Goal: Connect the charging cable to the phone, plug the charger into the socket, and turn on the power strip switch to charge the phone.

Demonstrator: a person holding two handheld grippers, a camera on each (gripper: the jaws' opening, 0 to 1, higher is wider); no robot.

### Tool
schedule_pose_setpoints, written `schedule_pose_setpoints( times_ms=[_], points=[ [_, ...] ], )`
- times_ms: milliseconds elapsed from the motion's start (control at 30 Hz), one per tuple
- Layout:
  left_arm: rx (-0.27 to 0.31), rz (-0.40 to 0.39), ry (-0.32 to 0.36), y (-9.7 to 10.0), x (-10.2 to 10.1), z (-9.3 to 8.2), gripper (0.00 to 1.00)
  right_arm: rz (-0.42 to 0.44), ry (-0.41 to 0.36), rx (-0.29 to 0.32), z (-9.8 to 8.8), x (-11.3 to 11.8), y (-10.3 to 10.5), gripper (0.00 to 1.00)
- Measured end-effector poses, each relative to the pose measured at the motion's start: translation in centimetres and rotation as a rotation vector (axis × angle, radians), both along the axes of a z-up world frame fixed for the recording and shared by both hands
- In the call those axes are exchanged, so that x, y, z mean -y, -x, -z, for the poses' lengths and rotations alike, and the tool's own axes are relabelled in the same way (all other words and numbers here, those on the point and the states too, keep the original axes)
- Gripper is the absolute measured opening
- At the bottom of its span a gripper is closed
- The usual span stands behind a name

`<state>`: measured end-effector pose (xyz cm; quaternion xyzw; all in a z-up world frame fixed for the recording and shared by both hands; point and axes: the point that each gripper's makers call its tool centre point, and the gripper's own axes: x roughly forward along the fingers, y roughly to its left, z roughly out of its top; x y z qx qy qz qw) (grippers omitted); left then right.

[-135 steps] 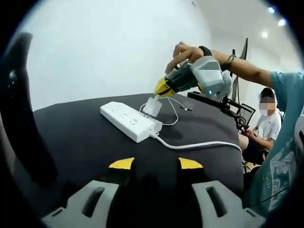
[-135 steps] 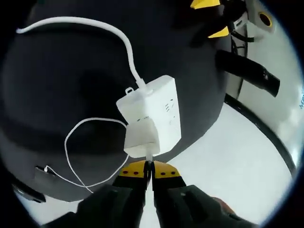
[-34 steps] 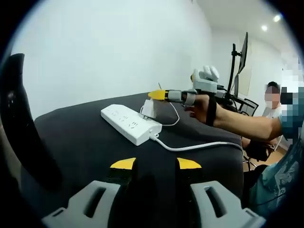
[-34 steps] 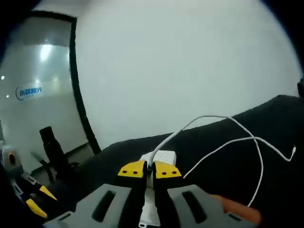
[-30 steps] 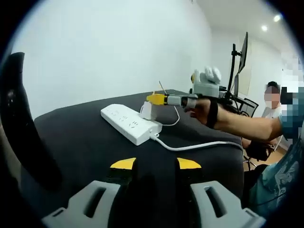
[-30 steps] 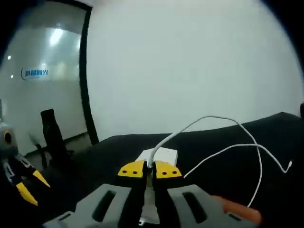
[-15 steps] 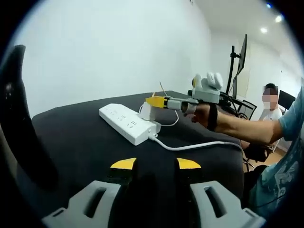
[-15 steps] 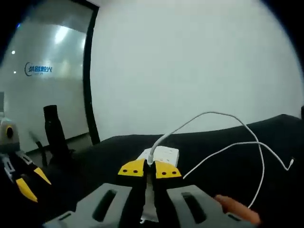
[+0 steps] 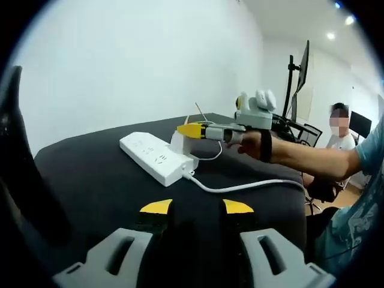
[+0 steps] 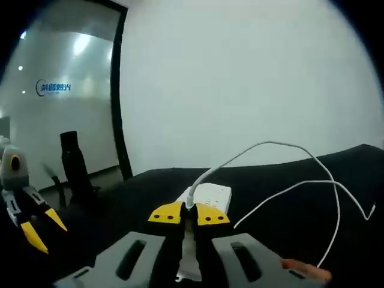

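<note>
A white power strip [image 9: 157, 158] was noted lying flat on the black table [image 9: 90, 180], toward its far edge, a thick white cord [image 9: 240, 186] running from its near end off the right edge. A white charger [image 9: 178, 143] stood upright on the strip. The right gripper [image 9: 191, 130], held level in a hand [image 9: 255, 143], was seen with its yellow tips at the charger's top. The left gripper [image 9: 193, 207] was held low over the near edge, jaws a little apart, nothing between them.

In the right gripper view, the jaws were observed nearly closed; whether they gripped the charger could not be told. A thin white cable [image 10: 324, 192] lay looped on the table to the right. The phone could not be made out.
</note>
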<state>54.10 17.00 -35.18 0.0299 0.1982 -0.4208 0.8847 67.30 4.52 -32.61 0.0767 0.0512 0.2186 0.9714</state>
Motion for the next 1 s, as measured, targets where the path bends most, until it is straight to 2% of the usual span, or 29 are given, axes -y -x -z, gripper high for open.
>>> schedule_pose_setpoints(
  times_ms=[33,67,100,133,167,267,300,400,433,500,567,700,867,1000],
  points=[
    [0.000,-0.005,-0.003,0.1,-0.1,-0.1,0.28,-0.008,-0.019,-0.032,0.1,0.3,0.3,0.06],
    [0.000,-0.006,-0.005,0.3,-0.1,-0.1,0.28,-0.010,-0.005,-0.033,0.1,0.3,0.8,0.16],
    [0.001,-0.008,-0.008,0.6,-0.1,-0.1,0.28,-0.044,0.084,-0.015,0.2,0.5,1.7,0.32],
    [0.002,-0.008,-0.012,0.7,-0.1,-0.1,0.28,-0.049,0.097,-0.002,0.1,0.5,1.9,0.46],
    [0.005,-0.006,-0.022,0.9,-0.1,0.0,0.28,-0.058,0.116,0.022,-0.2,0.9,1.6,0.54],
    [0.008,-0.008,-0.031,1.3,-0.2,-0.1,0.27,-0.055,0.113,0.034,0.1,2.0,2.6,0.43],
    [0.007,-0.010,-0.029,1.3,-0.2,-0.1,0.27,-0.052,0.123,0.031,0.4,2.3,2.7,0.42],
    [0.008,-0.009,-0.033,1.6,-0.2,-0.2,0.27,-0.128,0.137,-0.011,2.6,1.6,3.8,0.42],
    [0.008,-0.011,-0.032,1.6,-0.3,-0.2,0.27,-0.131,0.146,-0.012,3.1,1.4,3.9,0.44],
    [0.008,-0.013,-0.033,1.6,-0.3,-0.2,0.27,-0.129,0.227,-0.027,4.8,1.2,3.7,0.45],
    [0.002,-0.014,-0.038,1.7,-0.3,0.1,0.27,-0.133,0.232,-0.028,5.6,0.4,3.3,0.45],
    [-0.004,-0.015,-0.045,1.8,-0.4,0.6,0.27,-0.133,0.179,-0.041,5.8,-0.2,3.0,0.45],
    [-0.014,-0.024,-0.046,1.4,-0.8,0.9,0.27,-0.139,0.217,-0.024,6.0,-0.9,2.4,0.41],
    [-0.016,-0.023,-0.051,1.4,-0.8,1.1,0.27,-0.145,0.205,-0.026,6.1,-0.7,2.8,0.40]
  ],
)
